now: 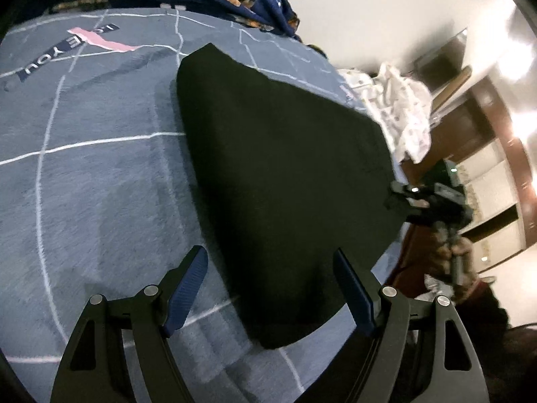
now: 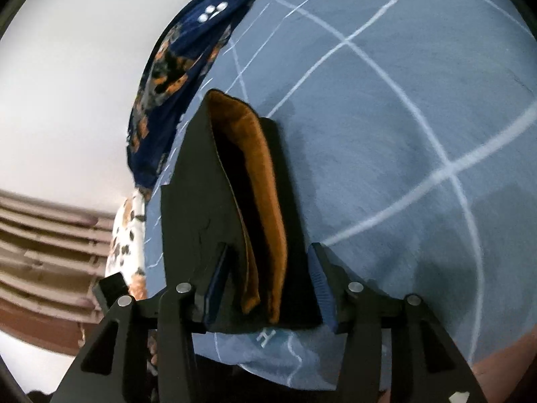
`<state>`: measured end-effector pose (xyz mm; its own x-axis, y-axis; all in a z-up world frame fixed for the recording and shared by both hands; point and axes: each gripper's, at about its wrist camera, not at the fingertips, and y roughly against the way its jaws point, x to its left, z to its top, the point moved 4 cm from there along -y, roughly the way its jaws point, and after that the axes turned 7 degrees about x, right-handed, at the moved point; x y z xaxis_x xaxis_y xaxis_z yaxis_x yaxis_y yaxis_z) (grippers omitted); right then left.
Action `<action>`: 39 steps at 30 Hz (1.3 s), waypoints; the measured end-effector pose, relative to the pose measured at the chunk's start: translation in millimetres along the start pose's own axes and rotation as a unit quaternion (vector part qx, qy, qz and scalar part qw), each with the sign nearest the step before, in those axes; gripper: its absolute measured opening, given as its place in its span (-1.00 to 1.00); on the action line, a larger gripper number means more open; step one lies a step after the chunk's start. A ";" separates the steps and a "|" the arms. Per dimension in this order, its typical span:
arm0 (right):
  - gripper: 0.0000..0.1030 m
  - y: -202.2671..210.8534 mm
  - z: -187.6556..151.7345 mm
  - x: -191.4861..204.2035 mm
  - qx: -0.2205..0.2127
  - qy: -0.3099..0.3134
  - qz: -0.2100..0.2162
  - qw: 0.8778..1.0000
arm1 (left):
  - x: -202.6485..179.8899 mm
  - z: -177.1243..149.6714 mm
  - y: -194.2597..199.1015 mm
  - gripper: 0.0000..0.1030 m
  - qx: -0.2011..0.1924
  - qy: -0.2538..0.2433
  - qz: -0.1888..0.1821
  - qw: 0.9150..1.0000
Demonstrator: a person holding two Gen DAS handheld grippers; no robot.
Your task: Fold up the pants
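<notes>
Right hand-held gripper [image 2: 268,285] parted astride folded black pants [image 2: 188,201], orange lining [image 2: 265,181] exposed.

Matt black cloth pants [image 1: 285,181] on a fuzzy blue bedcover [image 1: 100,174].

Bedroom: blue bedspread [image 1: 100,168], rumpled blanket [image 2: 181,53]

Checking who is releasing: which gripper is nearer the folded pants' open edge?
Right. The right gripper straddles that edge of the pants, jaws loosened. The left gripper hovers over the opposite end.
</notes>
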<state>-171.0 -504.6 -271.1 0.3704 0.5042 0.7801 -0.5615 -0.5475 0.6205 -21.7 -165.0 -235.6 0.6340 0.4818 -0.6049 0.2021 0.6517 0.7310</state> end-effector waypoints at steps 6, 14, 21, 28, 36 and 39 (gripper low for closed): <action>0.01 -14.9 19.1 8.9 0.047 0.041 0.027 0.998 | 1.7 16.5 -8.5 0.50 0.025 -0.014 -0.048 0.998; -0.06 -30.4 34.3 16.4 0.069 0.068 0.042 0.994 | 2.7 42.4 -21.6 0.51 0.064 -0.007 -0.107 0.992; -0.32 -42.1 38.7 18.5 0.075 0.083 0.051 0.992 | 3.2 52.5 -25.6 0.56 0.069 -0.008 -0.112 0.991; -0.33 -46.1 39.1 22.8 0.078 0.094 0.042 0.992 | -0.8 61.9 -29.4 0.57 0.065 -0.006 -0.104 0.992; -0.40 -48.2 34.0 29.3 0.057 0.104 0.012 0.993 | -2.6 57.9 -30.7 -0.43 0.022 -0.018 0.033 0.999; -0.47 -46.9 32.7 33.0 0.046 0.098 0.016 0.994 | -19.2 54.9 -29.2 -0.53 0.009 -0.050 0.086 0.995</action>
<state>-108.3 -484.1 -271.8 0.1975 0.6011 0.7744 -0.4965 -0.6198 0.6077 1.2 -225.4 -228.1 0.7309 0.5248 -0.4364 0.0973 0.5527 0.8277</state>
